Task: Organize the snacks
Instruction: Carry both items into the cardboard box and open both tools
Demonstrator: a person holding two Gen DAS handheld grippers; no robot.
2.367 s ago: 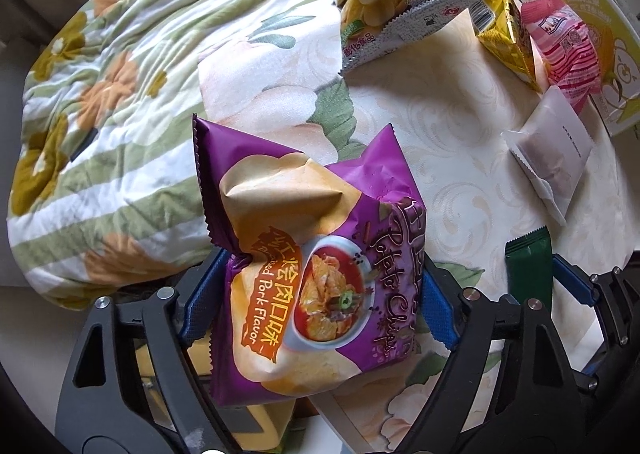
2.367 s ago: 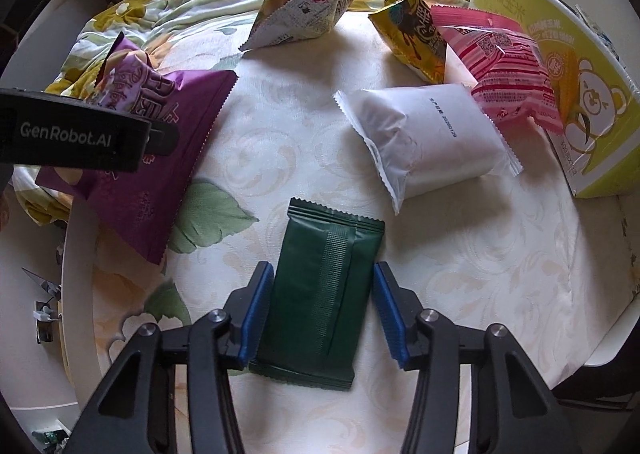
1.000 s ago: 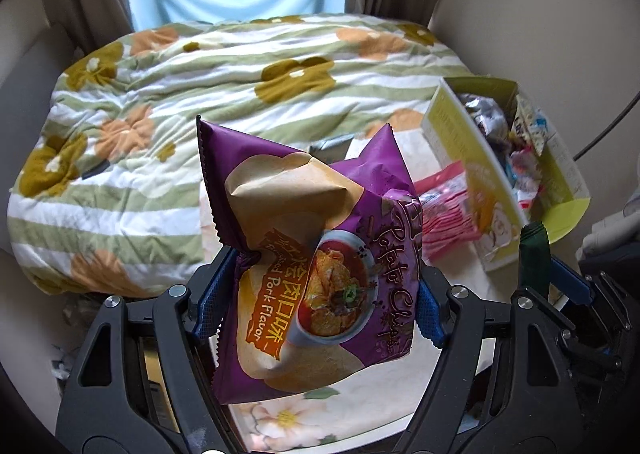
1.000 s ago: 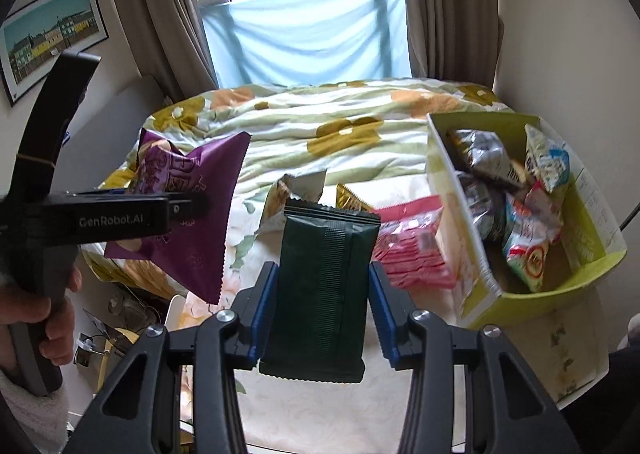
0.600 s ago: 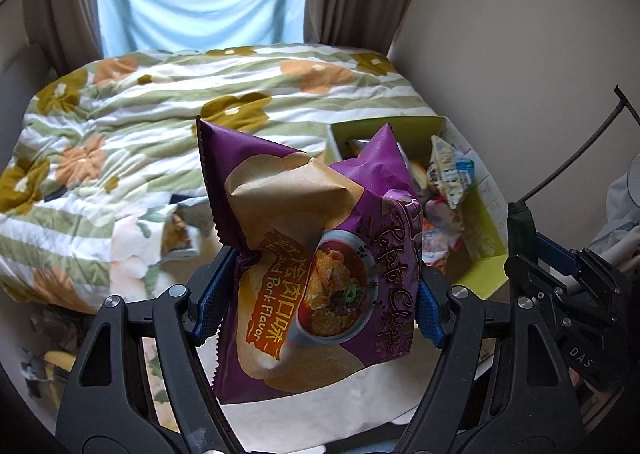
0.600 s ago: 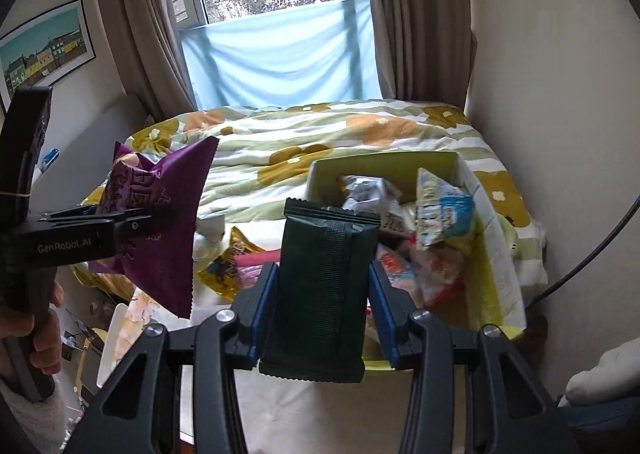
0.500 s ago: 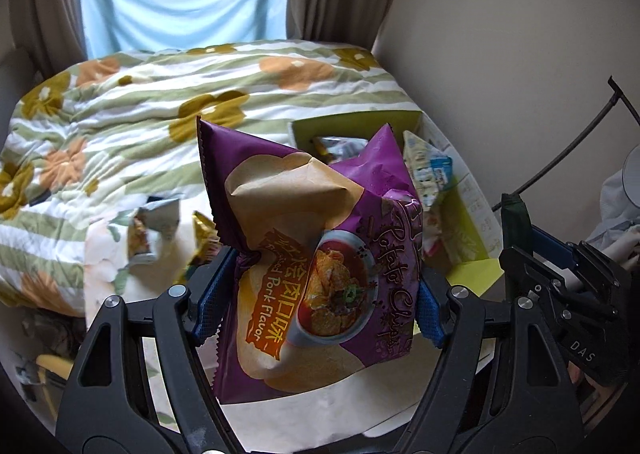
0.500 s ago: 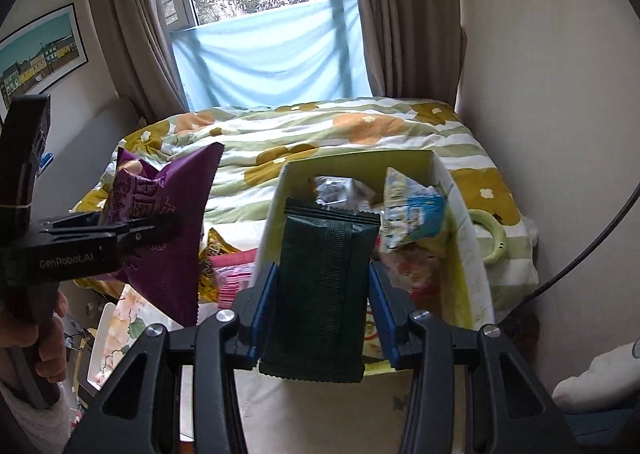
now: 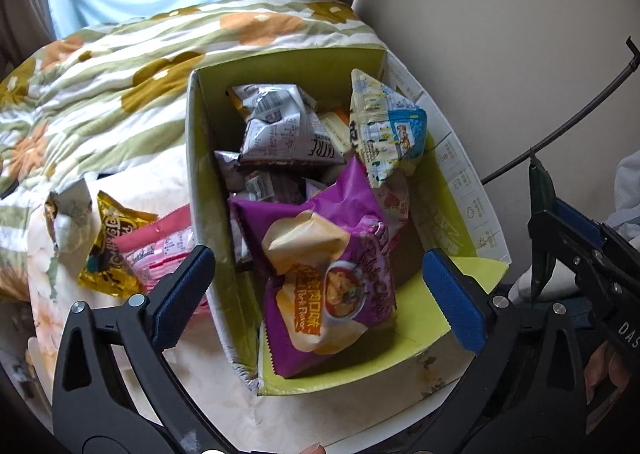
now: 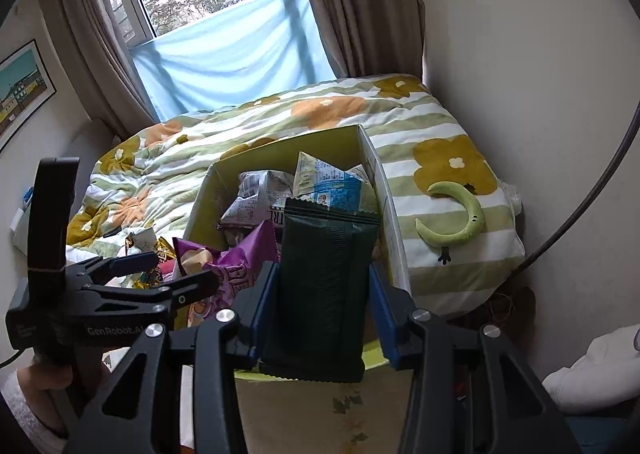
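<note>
"genrobot.ai" on left hand-held gripper [image 10: 160, 274]; "pork flavor" on purple chip bag [image 9: 328, 290].

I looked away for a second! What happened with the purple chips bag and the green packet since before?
The left gripper opened and let go of the purple chips bag, which now lies in the yellow-green box on the other snacks. Both grippers came from the table to the box. The right gripper still clamps the dark green packet, above the box.
</note>
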